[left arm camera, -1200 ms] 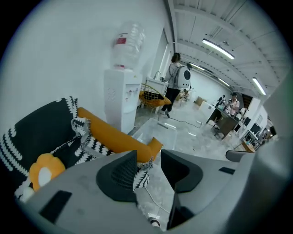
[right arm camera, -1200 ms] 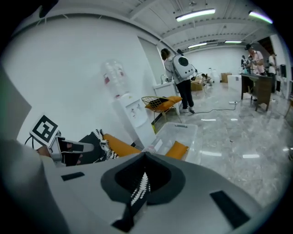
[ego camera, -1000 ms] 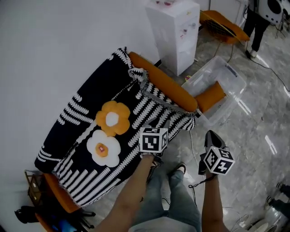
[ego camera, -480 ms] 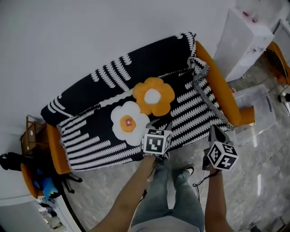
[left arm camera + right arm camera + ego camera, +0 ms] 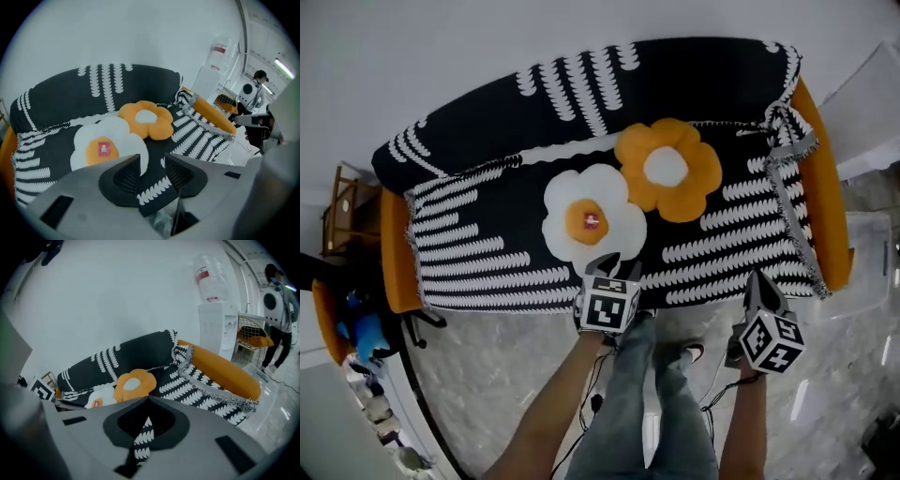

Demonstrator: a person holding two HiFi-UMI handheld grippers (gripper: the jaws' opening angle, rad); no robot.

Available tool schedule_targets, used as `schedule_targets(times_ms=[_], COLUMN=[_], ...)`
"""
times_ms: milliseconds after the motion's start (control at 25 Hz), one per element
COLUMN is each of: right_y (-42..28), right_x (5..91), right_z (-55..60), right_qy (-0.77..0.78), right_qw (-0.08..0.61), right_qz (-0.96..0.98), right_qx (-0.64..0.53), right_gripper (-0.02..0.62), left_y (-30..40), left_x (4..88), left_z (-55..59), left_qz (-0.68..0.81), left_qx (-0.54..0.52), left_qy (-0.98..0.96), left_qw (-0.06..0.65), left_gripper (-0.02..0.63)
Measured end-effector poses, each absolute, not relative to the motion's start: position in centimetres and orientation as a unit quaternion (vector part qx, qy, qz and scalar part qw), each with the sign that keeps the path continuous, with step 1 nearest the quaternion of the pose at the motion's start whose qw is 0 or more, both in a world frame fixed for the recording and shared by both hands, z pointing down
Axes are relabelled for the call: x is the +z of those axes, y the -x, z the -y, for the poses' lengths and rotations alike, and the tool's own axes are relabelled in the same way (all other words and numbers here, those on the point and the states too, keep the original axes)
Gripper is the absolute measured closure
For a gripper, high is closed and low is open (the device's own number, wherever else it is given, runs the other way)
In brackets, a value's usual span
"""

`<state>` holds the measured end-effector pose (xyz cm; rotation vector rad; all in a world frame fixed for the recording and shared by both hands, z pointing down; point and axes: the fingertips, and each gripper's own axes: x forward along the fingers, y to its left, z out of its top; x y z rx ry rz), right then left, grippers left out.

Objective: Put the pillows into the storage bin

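Left gripper (image 5: 609, 267) gapes empty toward the white flower pillow (image 5: 592, 220), lining up a grab; right gripper (image 5: 759, 281) looks pinched shut, probably idle.

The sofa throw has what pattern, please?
The sofa throw is black with white feathery stripes; best in head view.

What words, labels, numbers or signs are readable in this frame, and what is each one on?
No text here is legible.
White flower pillow, pink patch at its centre: print too small to read.
Water bottle, red label: blurred, unreadable.
Marker cubes: black-and-white square patterns only, no letters or numbers.
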<state>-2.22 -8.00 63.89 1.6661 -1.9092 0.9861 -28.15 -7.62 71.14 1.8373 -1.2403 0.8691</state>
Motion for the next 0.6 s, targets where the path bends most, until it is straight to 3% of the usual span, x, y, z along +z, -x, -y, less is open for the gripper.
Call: schedule_targets(times_ms=[400, 600], right_y=[5.4, 3.7], right_x=[71.6, 74.2], right_z=[5.6, 6.3], right_qy=[-0.58, -0.576], right_qw=[0.253, 0.257], right_qz=[0.671, 0.667], right_qx=[0.386, 0.396], right_gripper=[0.594, 0.594], left_y=[30.6, 29.6], left_x=[80.0, 82.2], left_z=[6.2, 7.9], left_qz=[0.472, 0.464], left_qx=[0.371, 0.404], left_qy=[-0.705, -0.707], left_qw=[0.378, 0.349], left_gripper=[0.445, 0.445])
